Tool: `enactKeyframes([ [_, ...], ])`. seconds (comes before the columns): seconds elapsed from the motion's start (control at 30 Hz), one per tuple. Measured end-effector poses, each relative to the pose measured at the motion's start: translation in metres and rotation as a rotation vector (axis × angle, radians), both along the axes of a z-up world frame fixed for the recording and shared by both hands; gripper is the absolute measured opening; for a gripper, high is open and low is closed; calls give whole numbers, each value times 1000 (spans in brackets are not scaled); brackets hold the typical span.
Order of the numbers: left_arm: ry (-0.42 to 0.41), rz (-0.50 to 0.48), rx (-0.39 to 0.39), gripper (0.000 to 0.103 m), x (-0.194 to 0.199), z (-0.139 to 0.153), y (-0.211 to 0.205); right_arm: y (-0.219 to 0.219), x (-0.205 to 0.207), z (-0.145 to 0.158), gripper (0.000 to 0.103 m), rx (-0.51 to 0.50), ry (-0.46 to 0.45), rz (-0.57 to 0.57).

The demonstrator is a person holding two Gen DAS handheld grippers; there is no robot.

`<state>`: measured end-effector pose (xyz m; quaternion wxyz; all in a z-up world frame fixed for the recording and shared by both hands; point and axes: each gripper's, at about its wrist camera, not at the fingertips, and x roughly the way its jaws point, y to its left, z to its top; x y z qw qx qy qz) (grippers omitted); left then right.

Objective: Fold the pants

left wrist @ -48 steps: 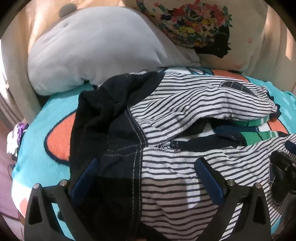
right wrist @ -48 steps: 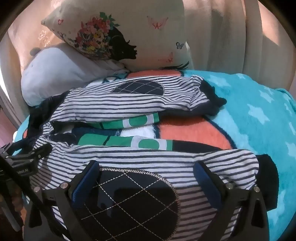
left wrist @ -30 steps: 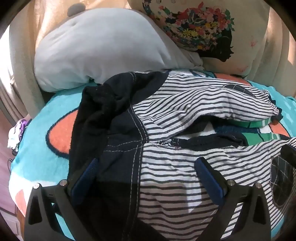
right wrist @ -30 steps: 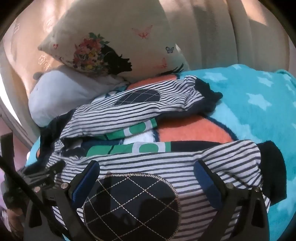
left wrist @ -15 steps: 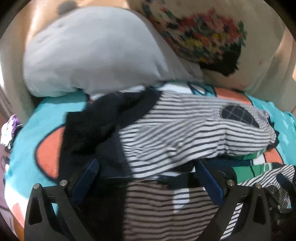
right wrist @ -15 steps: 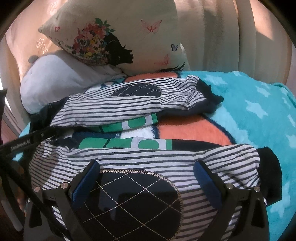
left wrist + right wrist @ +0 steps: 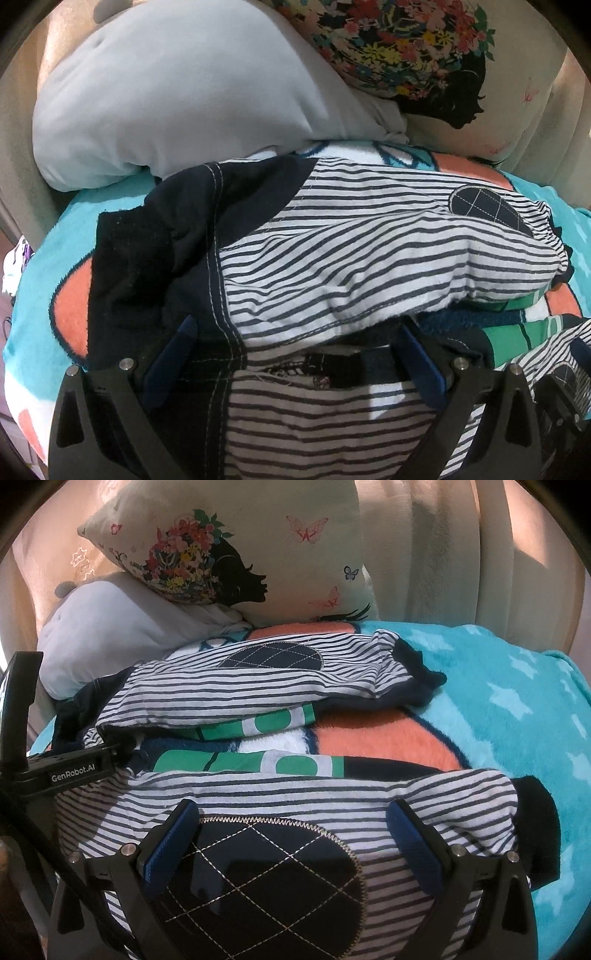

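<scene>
Small striped pants (image 7: pixel 369 240) spread on a turquoise blanket (image 7: pixel 498 686), legs apart, below the pillows (image 7: pixel 166 92).

Soft, light, limp knit is judged; firmer hold is offered at the navy waistband and cuffs. The left gripper (image 7: pixel 295 354) is held spread over the crotch seam, nearer than a second ago; the right gripper (image 7: pixel 291 834) is spread over the near knee patch, pinching nothing.

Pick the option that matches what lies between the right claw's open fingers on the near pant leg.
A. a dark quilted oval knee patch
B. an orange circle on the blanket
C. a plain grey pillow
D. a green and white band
A: in the right wrist view the right claw stands open over the striped pants, and the dark quilted knee patch with its zigzag stitched edge lies between the fingers.
</scene>
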<state>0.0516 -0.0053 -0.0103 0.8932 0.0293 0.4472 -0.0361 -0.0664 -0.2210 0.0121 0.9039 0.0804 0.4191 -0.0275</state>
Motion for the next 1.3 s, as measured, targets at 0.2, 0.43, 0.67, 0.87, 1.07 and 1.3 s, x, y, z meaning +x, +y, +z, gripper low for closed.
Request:
enactKeyframes([
  [0.2,1,9,0,103,0,0,-3,0,-2,0,103,-1,-1,-3],
  [0.43,0,14,0,103,-6,2,-5,2,0,0,103,-6,0,-6],
  [0.67,2,14,-4,103,-3,0,-8,6,2,0,103,-30,14,-8],
  [0.87,-1,15,-7,103,-4,0,-10,9,5,-1,103,-41,21,-12],
  [1.07,-1,16,-7,103,-4,0,-11,9,5,-1,103,-42,21,-13],
  [1.3,-1,16,-7,103,-4,0,-10,8,5,-1,103,-41,21,-11],
])
